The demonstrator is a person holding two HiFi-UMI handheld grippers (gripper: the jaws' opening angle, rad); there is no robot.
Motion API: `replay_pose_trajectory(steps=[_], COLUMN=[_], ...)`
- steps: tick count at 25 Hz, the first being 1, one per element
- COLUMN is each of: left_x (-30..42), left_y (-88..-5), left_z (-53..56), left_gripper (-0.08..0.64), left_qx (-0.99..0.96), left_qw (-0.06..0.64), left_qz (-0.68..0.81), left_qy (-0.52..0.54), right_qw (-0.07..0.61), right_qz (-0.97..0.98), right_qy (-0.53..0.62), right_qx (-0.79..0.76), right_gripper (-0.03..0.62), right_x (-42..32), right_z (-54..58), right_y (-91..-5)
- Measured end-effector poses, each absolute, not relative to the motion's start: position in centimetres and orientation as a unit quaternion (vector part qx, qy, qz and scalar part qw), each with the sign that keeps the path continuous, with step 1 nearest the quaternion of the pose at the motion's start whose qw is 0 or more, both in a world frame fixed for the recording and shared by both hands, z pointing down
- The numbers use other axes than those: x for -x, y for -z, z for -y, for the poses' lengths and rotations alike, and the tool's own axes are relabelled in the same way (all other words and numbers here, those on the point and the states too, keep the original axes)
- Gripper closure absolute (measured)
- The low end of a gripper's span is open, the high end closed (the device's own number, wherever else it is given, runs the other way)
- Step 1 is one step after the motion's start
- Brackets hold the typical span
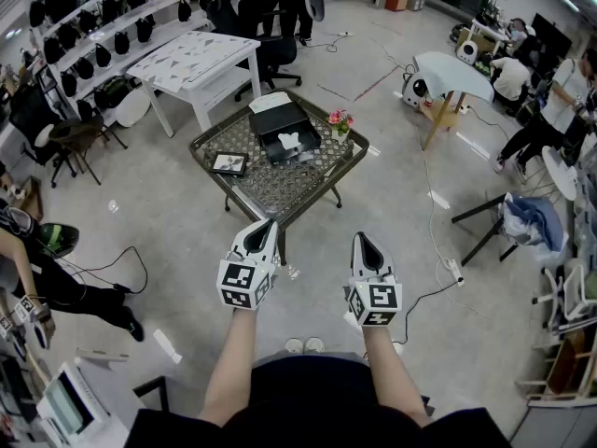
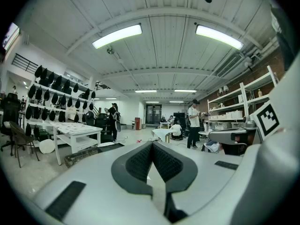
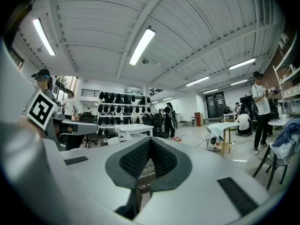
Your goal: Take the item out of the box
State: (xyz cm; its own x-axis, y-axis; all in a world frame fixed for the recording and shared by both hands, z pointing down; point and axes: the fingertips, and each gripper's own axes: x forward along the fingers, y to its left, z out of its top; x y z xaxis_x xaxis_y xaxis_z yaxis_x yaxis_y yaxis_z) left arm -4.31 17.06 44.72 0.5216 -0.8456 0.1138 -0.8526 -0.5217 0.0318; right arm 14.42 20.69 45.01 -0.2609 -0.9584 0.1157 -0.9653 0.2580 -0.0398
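Note:
In the head view an open black box stands on a low metal mesh table, with a white item lying inside it. Its white lid lies just behind. Both grippers hang in the air in front of the table, well short of the box. My left gripper is shut and empty, its tips meeting. My right gripper is also shut with nothing held. Through its lower gap a bit of the mesh table shows.
A small framed picture and a pot of pink flowers share the mesh table. A white table and office chairs stand behind it. Cables and a power strip lie on the floor. People work at the right.

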Motion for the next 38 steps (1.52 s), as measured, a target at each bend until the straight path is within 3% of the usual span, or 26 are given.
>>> replay_pose_trajectory(steps=[34,38], left_x=[4.2,4.4], left_y=[-45.3,-45.0], left_z=[-18.5,-18.6], left_gripper=[0.537,0.461], left_qx=[-0.881,-0.881], left_qw=[0.061,0.060], left_qz=[0.469,0.469], left_qy=[-0.031,-0.025], right_qw=[0.021,0.020], right_qz=[0.799,0.798], right_qy=[-0.065,-0.067], right_qx=[-0.597,-0.598], right_gripper=[0.591,0.591], right_x=[-13.4,-13.4], right_z=[-21.7,-21.7], right_y=[-45.2,-45.1])
